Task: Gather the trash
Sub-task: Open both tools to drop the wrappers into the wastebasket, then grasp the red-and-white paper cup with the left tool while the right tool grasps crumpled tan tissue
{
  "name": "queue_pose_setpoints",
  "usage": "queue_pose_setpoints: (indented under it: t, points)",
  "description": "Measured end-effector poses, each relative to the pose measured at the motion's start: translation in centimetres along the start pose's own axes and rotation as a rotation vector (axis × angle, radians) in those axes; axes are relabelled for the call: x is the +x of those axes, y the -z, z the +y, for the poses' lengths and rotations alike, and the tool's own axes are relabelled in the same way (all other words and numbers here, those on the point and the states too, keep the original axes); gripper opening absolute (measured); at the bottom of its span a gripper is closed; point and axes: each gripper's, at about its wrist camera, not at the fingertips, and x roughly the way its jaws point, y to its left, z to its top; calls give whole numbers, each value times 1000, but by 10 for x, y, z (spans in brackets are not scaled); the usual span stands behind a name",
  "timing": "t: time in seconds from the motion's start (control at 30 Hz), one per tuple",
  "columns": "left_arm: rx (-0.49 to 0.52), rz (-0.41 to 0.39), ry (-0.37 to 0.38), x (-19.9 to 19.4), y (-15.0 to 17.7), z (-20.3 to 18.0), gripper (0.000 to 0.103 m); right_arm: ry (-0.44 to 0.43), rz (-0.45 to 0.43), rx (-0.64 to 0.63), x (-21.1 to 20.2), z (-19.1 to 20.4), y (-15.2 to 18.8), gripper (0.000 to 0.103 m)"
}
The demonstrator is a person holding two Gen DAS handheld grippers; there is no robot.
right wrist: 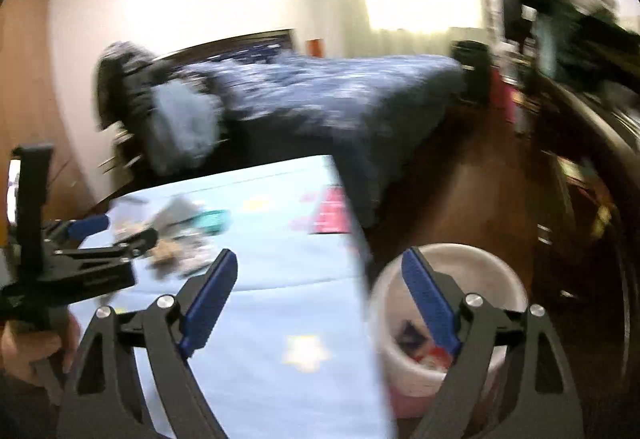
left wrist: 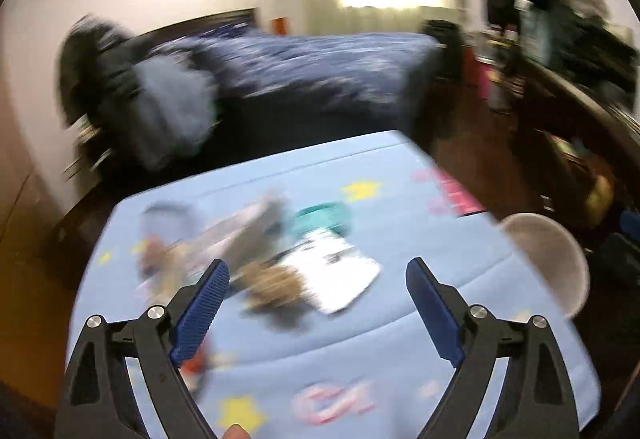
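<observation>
Both views are motion-blurred. Trash lies in a heap on the light blue cloth-covered table (left wrist: 360, 339): a white wrapper (left wrist: 336, 275), a brown crumpled piece (left wrist: 276, 285), a teal item (left wrist: 326, 217) and grey and orange scraps (left wrist: 168, 247). My left gripper (left wrist: 318, 293) is open and empty, just short of the heap. My right gripper (right wrist: 320, 291) is open and empty, over the table's right edge beside a white bin (right wrist: 448, 323) that holds some trash. The bin also shows in the left wrist view (left wrist: 548, 259). The left gripper also shows in the right wrist view (right wrist: 116, 235).
A bed with a dark blue patterned quilt (left wrist: 304, 67) stands beyond the table. Dark wooden floor (right wrist: 472, 191) lies to the right. Dark furniture with clothes (left wrist: 568, 51) fills the right side. The table (right wrist: 280, 303) carries star and pink prints.
</observation>
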Motion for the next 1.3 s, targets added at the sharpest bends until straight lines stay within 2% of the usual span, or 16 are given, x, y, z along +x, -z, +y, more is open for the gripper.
queue_pose_setpoints:
  t: [0.17, 0.37, 0.5, 0.73, 0.8, 0.83, 0.93, 0.97, 1.07, 1.17, 1.3]
  points:
    - [-80, 35, -119, 3, 26, 58, 90, -95, 51, -79, 19, 67, 0, 85]
    - [-151, 91, -109, 18, 45, 94, 90, -132, 97, -155, 40, 117, 1, 85]
    - [-151, 135, -124, 39, 50, 104, 90, -126, 108, -175, 51, 132, -3, 85]
    - [-186, 182, -87, 65, 53, 114, 88, -127, 114, -184, 58, 137, -6, 85]
    - [-195, 187, -71, 68, 53, 115, 81, -124, 121, -190, 63, 139, -7, 85]
    - [-199, 191, -71, 70, 53, 116, 73, -124, 124, -190, 64, 139, -7, 85]
    - [-187, 168, -59, 67, 51, 114, 63, -132, 140, -193, 75, 143, -8, 85]
    - [-177, 158, -66, 65, 50, 113, 56, -135, 147, -193, 78, 144, -9, 85]
    - [-153, 133, -101, 59, 50, 112, 44, -157, 180, -201, 94, 153, -8, 85]
    - [-172, 116, -108, 50, 53, 120, 39, -178, 215, -216, 111, 165, -8, 84]
    - [-230, 95, -74, 37, 58, 137, 35, -196, 253, -243, 131, 182, -5, 84]
